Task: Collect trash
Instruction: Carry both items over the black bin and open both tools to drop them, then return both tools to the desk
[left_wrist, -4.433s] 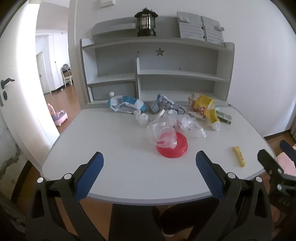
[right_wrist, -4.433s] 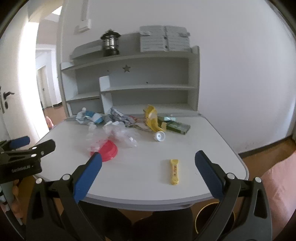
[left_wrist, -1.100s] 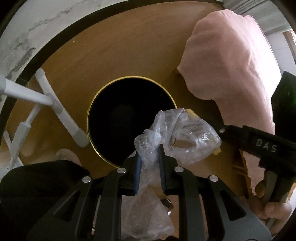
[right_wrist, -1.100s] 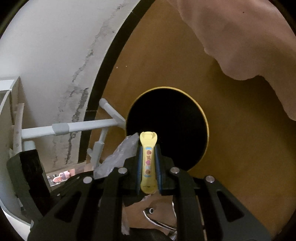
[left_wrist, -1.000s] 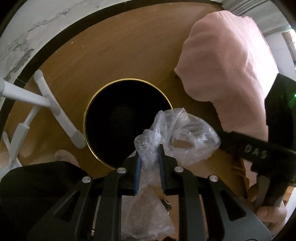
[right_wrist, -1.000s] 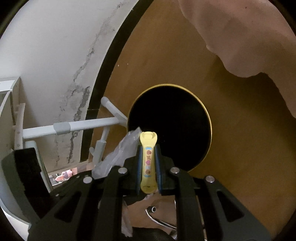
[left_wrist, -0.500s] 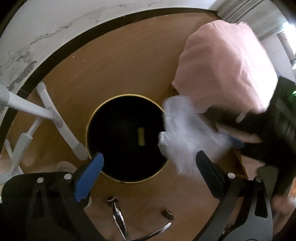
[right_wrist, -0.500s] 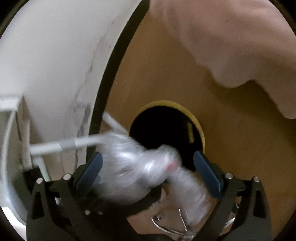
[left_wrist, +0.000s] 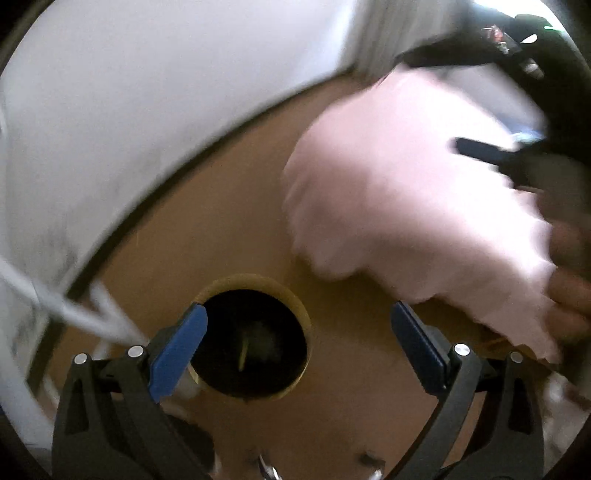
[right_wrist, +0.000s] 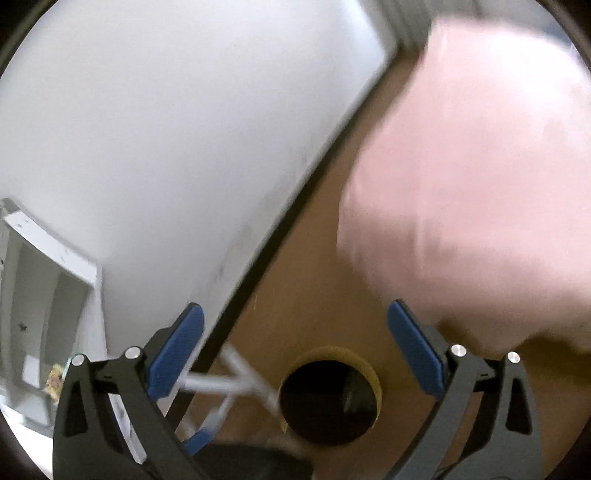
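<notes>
Left wrist: yellow stick inside bin

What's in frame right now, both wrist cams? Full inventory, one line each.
bin: 1, black inside with yellow rim, on the floor below both grippers
trash in bin: a thin yellow piece and pale crumpled stuff, blurred, at the bottom
floor: brown wood
wall: white, dark baseboard along the floor
pink fabric: 1, pale pink, bulky, right of the bin
white frame legs: pale tubes, left of the bin
shelf unit: grey-white, far left in the right wrist view
left gripper: blue pads, open, empty
right gripper: blue pads, open, empty
hand: right edge, left wrist view
</notes>
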